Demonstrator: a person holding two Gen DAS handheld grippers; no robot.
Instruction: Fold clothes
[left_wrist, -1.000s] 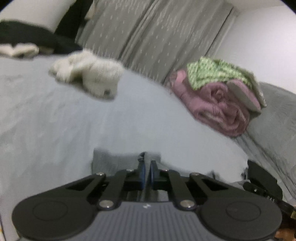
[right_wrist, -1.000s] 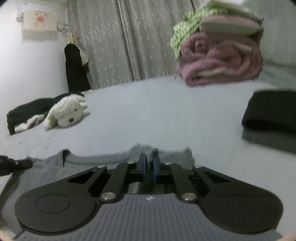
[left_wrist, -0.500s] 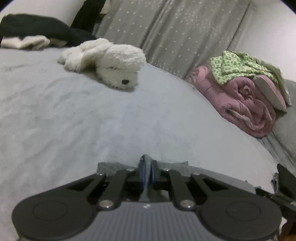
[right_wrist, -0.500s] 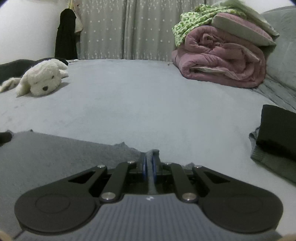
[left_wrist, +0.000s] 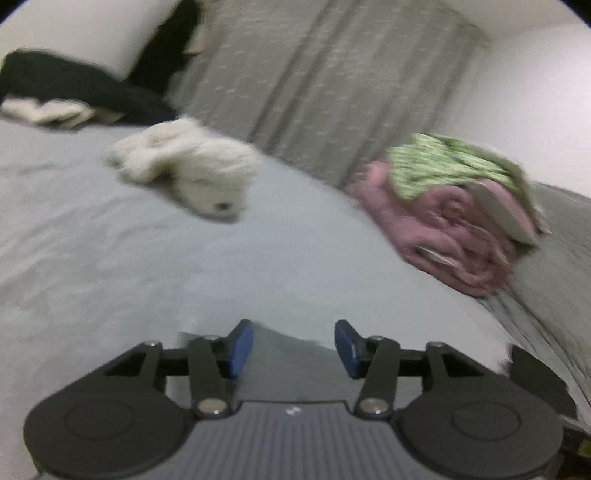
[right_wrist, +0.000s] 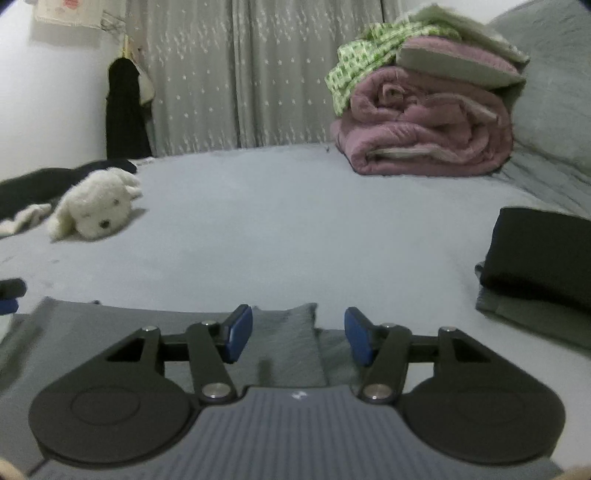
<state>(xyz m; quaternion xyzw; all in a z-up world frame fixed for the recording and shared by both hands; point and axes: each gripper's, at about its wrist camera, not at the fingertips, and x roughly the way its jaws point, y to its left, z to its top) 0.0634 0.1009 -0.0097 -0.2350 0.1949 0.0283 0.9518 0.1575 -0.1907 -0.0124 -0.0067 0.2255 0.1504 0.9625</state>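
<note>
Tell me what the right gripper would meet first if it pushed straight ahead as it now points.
Probably the grey shirt lying between the opening right gripper, then bare bed sheet; depth is uncertain.

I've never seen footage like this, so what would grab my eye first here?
Probably the white plush dog lying on the left of the grey bed, and the rolled pink quilt stacked at the far right. Up close, the right gripper has its blue-padded jaws opening over a grey shirt.
</note>
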